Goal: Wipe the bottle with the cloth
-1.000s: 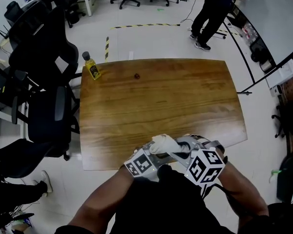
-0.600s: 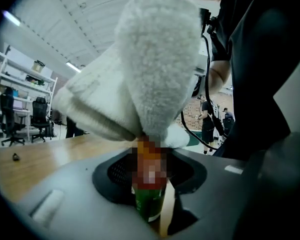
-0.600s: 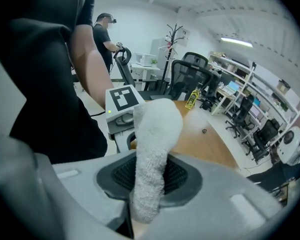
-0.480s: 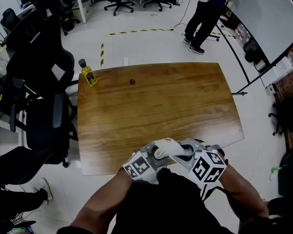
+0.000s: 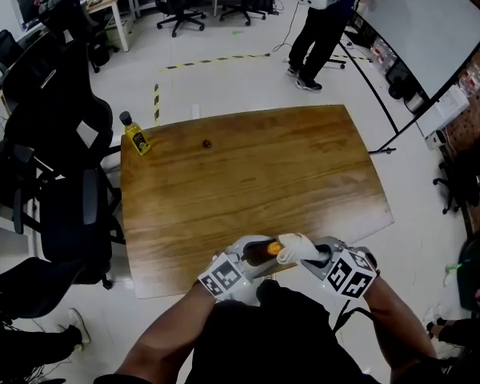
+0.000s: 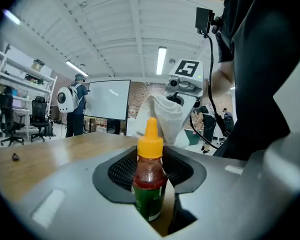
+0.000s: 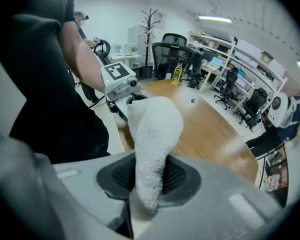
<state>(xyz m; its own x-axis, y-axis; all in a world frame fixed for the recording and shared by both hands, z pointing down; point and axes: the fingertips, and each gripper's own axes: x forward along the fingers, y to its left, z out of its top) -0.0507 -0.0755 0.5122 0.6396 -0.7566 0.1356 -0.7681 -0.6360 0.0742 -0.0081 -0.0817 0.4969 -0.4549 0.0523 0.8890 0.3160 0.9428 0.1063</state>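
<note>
Since the earlier frames, the cloth (image 7: 152, 129) has shifted toward our right, uncovering the bottle (image 6: 149, 171) and its orange cap. Our left gripper (image 6: 155, 209) is clamped on the bottle's green-labelled body. Our right gripper (image 7: 147, 194) is closed on the white cloth, whose free end sits just beside the cap, over the near edge of the wooden table (image 5: 248, 174).

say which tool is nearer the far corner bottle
Left. Both are at the near edge, far from the corner bottle; the left tool is on its side, the right tool just beyond.
</note>
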